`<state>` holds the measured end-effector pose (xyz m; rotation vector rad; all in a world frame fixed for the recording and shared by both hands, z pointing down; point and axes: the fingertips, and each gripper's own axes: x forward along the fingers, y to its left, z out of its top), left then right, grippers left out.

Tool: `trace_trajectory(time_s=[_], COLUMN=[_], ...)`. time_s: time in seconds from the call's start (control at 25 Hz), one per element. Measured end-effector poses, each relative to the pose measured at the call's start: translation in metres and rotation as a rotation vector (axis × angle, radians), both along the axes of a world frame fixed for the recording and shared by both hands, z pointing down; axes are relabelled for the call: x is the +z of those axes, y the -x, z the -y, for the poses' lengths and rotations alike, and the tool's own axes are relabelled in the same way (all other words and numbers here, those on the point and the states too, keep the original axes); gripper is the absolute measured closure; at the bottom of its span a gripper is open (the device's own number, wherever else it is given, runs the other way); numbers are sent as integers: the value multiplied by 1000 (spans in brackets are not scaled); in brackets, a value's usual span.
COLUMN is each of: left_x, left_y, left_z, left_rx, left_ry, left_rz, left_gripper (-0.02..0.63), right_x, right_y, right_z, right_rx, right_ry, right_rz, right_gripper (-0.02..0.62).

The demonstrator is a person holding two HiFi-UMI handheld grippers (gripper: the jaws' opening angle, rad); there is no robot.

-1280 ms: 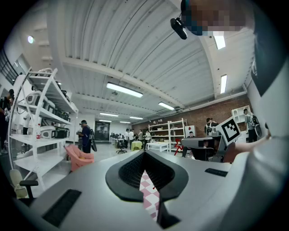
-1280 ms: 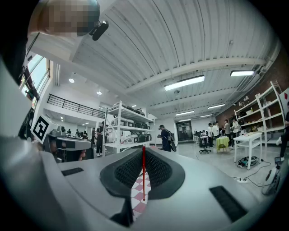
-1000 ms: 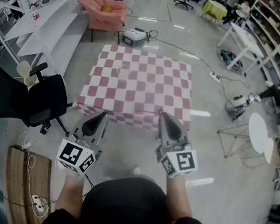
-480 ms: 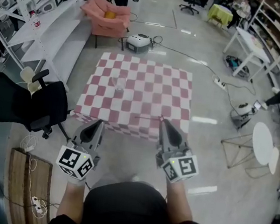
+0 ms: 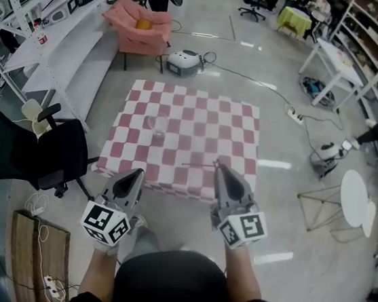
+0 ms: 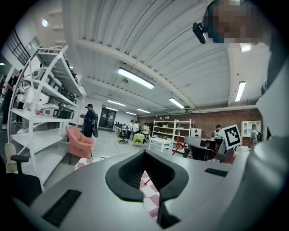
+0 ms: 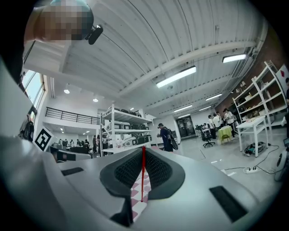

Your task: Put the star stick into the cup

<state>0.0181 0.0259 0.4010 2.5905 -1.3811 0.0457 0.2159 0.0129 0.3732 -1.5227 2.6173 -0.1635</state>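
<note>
A table with a red-and-white checked cloth (image 5: pixel 207 115) stands ahead of me on the floor. A clear cup (image 5: pixel 159 124) stands upright on its left half. My right gripper (image 5: pixel 218 165) hovers at the table's near edge, shut on the thin red star stick (image 5: pixel 197 164), which juts to the left over the cloth. In the right gripper view the stick (image 7: pixel 142 173) runs straight up between the pads. My left gripper (image 5: pixel 136 173) hangs just short of the near edge, shut and empty. Through its jaws the stick (image 6: pixel 146 181) shows as a small red line.
A black office chair (image 5: pixel 25 147) stands left of the table and a pink armchair (image 5: pixel 140 21) behind it. A white machine (image 5: pixel 183 63) with cables lies on the floor beyond. A round white side table (image 5: pixel 350 188) is at the right, shelving along both walls.
The table has slid lower in the head view, closer to both gripper tips. The right gripper keeps its hold on the stick. Both grippers stay about where they were.
</note>
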Motion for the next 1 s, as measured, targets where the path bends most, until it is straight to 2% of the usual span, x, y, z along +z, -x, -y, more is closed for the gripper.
trace_trajectory(time_s=[0.16, 0.56, 0.72, 1.0], left_x=[-1, 2, 8, 21], left_y=[20, 92, 118, 149], left_z=[37, 126, 152, 180], left_rx=[54, 137, 179, 177], left_ry=[-8, -1, 0, 24], left_rz=[14, -29, -17, -19], left_gripper=[566, 566, 566, 566], right_x=[-3, -11, -8, -1], right_y=[21, 92, 116, 131], right_z=[31, 104, 126, 158], right_rx=[28, 97, 136, 175], right_ry=[3, 9, 10, 10], right_rz=[-5, 3, -1, 10], right_gripper=[566, 567, 566, 566])
